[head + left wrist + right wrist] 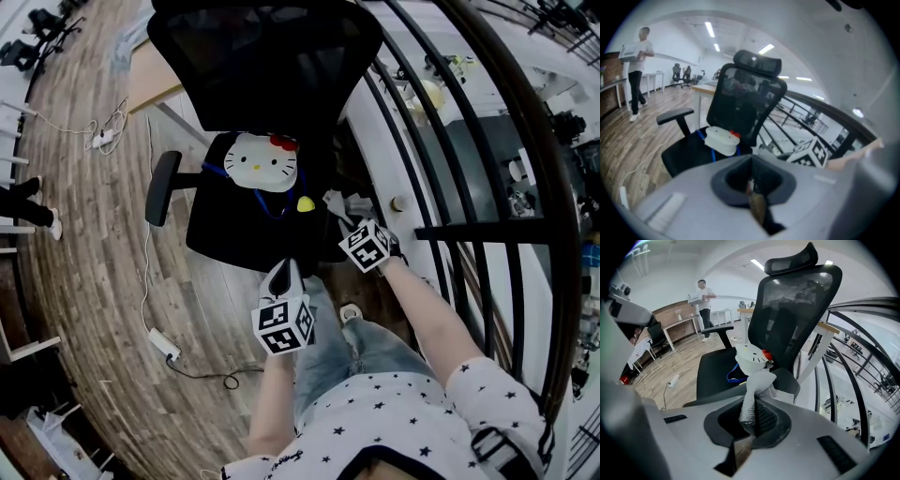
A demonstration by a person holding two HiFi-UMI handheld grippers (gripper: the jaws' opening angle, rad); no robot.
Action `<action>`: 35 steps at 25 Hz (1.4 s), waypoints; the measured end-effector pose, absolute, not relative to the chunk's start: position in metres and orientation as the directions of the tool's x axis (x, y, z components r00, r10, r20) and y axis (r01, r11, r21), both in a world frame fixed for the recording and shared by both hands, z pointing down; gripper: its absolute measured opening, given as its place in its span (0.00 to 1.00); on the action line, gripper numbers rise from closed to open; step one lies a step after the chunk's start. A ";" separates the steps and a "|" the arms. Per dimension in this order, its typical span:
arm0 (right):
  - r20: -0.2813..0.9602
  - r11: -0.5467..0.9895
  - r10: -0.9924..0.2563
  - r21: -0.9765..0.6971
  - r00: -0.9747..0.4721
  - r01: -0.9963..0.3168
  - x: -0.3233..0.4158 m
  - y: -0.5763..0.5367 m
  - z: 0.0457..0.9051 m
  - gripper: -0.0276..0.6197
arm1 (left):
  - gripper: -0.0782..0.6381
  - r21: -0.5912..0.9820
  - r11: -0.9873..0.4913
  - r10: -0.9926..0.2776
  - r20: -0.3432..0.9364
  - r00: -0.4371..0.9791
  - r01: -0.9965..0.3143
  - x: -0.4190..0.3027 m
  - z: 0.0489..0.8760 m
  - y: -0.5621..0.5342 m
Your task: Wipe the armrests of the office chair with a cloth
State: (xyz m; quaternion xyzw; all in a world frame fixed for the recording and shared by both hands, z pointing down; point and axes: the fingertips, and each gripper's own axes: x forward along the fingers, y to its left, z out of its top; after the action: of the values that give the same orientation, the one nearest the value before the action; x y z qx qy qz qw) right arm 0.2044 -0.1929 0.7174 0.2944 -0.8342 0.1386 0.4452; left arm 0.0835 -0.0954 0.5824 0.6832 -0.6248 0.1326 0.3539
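A black office chair (253, 66) with a mesh back stands on the wood floor, with a white cat-face cushion (262, 161) on its seat. Its left armrest (162, 187) sticks out, bare. My right gripper (341, 216) is shut on a grey cloth (757, 397), and the cloth hangs right over the right armrest (790, 380); whether they touch is unclear. In the head view the cloth (343, 203) shows at the seat's right edge. My left gripper (285, 274) hovers in front of the seat, shut with nothing in it, and points at the chair (740, 103).
A black railing (469, 187) runs close along the chair's right side. A power strip (165, 344) and cables lie on the floor at the left. A desk (155, 80) stands behind the chair. A person (704, 298) stands far off.
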 end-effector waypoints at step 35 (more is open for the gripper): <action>0.848 0.879 -0.232 -0.027 -0.476 -0.477 0.185 -0.097 0.717 0.08 | 0.11 0.363 0.108 -0.778 0.610 0.148 -0.925 0.085 0.568 -0.043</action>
State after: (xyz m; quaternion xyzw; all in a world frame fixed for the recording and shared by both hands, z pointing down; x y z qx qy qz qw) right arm 0.1852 -0.0967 0.7169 0.2086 -0.8491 0.1309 0.4672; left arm 0.0848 -0.0427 0.5683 0.6603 -0.6451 0.0988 0.3716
